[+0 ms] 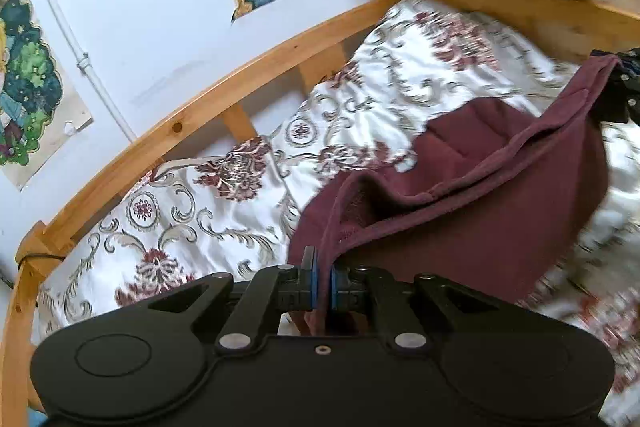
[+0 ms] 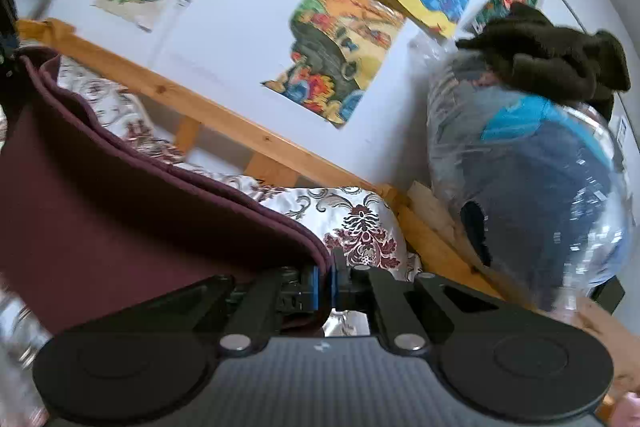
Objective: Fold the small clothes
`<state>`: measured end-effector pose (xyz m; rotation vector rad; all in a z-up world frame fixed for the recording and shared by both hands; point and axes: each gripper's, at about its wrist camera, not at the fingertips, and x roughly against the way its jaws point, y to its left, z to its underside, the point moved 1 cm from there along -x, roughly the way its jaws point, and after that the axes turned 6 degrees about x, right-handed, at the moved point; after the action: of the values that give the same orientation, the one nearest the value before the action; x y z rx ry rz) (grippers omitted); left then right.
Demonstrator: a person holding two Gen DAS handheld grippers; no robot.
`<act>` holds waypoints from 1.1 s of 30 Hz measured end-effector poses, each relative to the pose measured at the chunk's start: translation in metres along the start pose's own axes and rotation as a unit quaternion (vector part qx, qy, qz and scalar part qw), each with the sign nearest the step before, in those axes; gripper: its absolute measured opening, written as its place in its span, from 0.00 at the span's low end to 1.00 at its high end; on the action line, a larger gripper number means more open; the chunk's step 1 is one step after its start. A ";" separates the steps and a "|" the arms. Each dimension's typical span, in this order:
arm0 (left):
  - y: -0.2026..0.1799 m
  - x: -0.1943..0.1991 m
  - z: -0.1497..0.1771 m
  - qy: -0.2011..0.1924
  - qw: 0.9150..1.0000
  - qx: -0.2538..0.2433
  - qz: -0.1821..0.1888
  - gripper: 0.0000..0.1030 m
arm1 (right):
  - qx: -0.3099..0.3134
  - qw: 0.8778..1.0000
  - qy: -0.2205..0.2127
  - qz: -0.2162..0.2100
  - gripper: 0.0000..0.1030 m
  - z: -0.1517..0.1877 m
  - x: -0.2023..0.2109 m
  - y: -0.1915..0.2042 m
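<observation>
A maroon garment (image 1: 480, 219) hangs stretched between my two grippers above the bed. My left gripper (image 1: 322, 283) is shut on one corner of its doubled hem, with cloth pinched between the blue pads. The far corner runs up to my right gripper (image 1: 618, 91) at the right edge of the left wrist view. In the right wrist view my right gripper (image 2: 325, 285) is shut on the other corner of the garment (image 2: 120, 219), which sags away to the left. The lower part of the garment is hidden behind the gripper bodies.
A floral white and maroon bedspread (image 1: 224, 195) covers the bed. A wooden rail (image 1: 200, 107) runs along the wall with posters (image 2: 344, 47). A clear plastic bag of clothes (image 2: 532, 187) with a dark garment (image 2: 552, 55) on top stands at the bed's end.
</observation>
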<state>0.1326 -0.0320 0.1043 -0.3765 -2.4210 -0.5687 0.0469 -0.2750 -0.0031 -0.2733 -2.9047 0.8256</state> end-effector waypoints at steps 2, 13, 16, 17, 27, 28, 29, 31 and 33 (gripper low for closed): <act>-0.002 -0.026 -0.013 0.000 1.000 -0.010 -0.017 0.07 | -0.009 1.000 0.012 0.013 0.07 -0.001 -0.033 0.002; 0.001 -0.182 -0.024 0.095 0.994 0.024 -0.041 0.07 | -0.001 0.997 0.070 -0.020 0.07 0.023 -0.160 0.037; 0.004 -0.208 -0.014 0.124 0.991 0.027 -0.039 0.09 | 0.004 0.996 0.079 -0.031 0.08 0.032 -0.177 0.047; 0.005 -0.216 -0.011 0.132 0.990 0.030 -0.037 0.10 | 0.002 0.996 0.082 -0.033 0.08 0.034 -0.180 0.050; 0.020 -0.237 -0.006 0.157 0.983 0.068 -0.060 0.42 | -0.038 0.990 0.129 -0.051 0.26 0.059 -0.207 0.059; 0.023 -0.235 -0.006 0.153 0.984 0.069 -0.066 0.45 | -0.041 0.989 0.130 -0.053 0.32 0.059 -0.207 0.057; 0.025 -0.234 -0.005 0.149 0.984 0.071 -0.070 0.48 | -0.046 0.989 0.131 -0.054 0.36 0.059 -0.207 0.055; 0.031 -0.230 -0.003 0.142 0.983 0.077 -0.085 0.68 | -0.057 0.989 0.129 -0.053 0.61 0.059 -0.206 0.051; 0.034 -0.222 0.000 0.130 0.983 0.087 -0.095 0.74 | -0.066 0.989 0.125 -0.053 0.74 0.057 -0.203 0.045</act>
<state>0.3171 -0.0308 -0.0238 0.0050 -2.2429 -0.4516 0.2430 -0.3078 -0.0865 -0.2144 -2.7144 0.5397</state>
